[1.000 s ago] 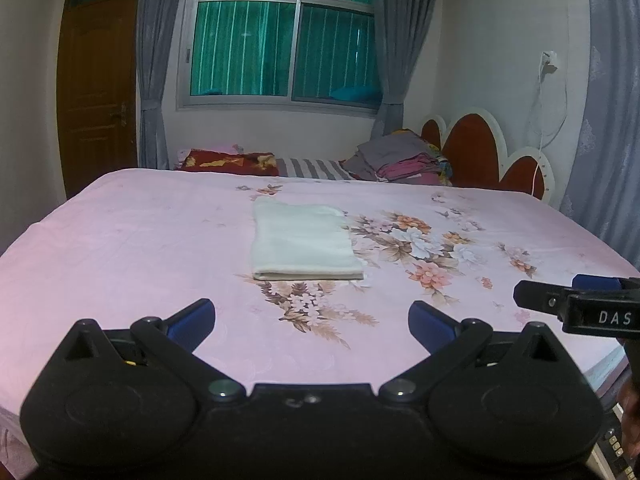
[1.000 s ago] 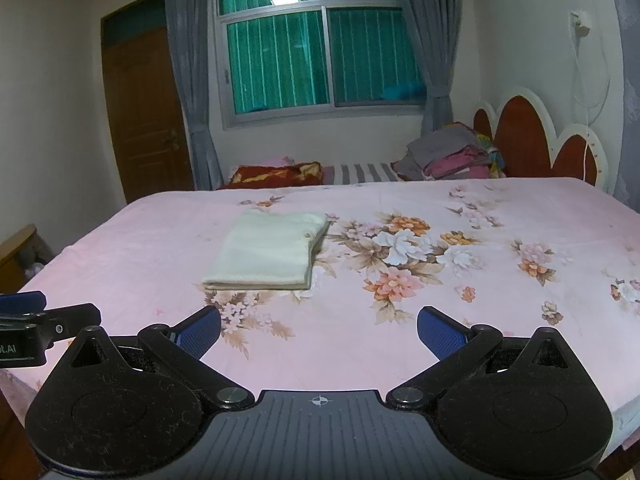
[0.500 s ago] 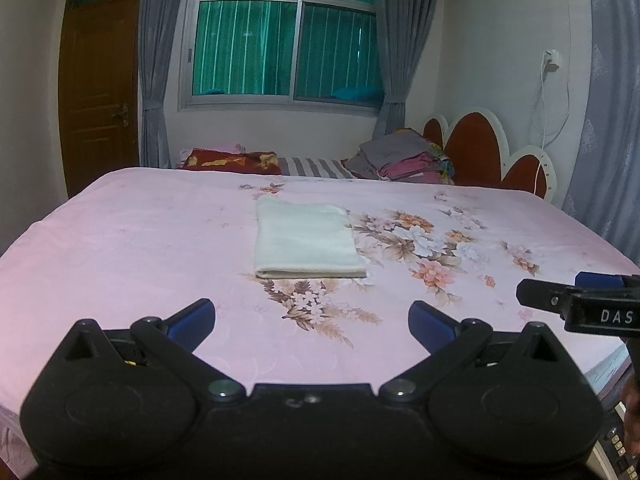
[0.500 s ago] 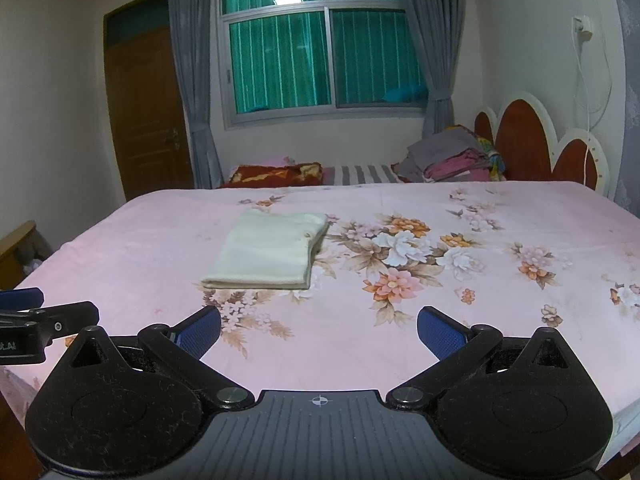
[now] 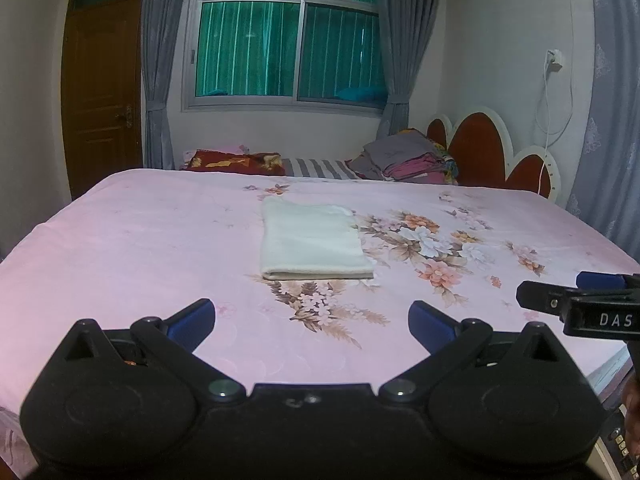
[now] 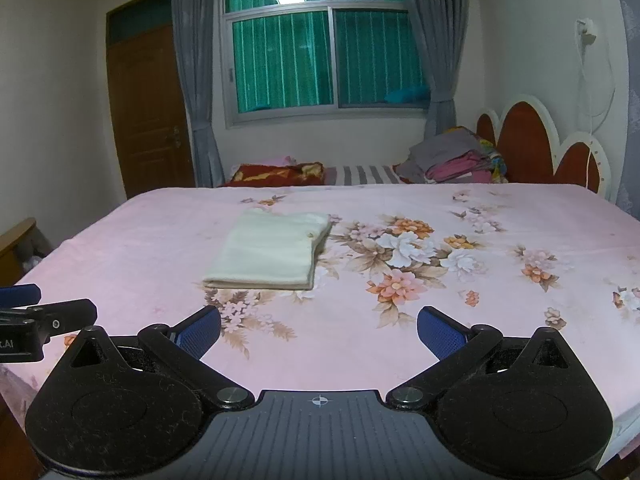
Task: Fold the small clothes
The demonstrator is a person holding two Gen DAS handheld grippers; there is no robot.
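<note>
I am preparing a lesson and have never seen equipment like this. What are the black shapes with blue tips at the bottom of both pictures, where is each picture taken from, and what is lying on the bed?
A person holds a two-finger gripper in each hand, and each gripper carries a wide-angle camera that looks forward along its fingers. One picture comes from the left gripper, the other from the right gripper; each gripper also shows at the edge of the other's view. The blue tips are the finger pads. Both grippers are open and hold nothing. On the pink flowered bed lies a pale folded cloth, neatly folded, beyond both grippers and touched by neither. A pile of clothes sits beyond the far edge of the bed, near the headboard.
</note>
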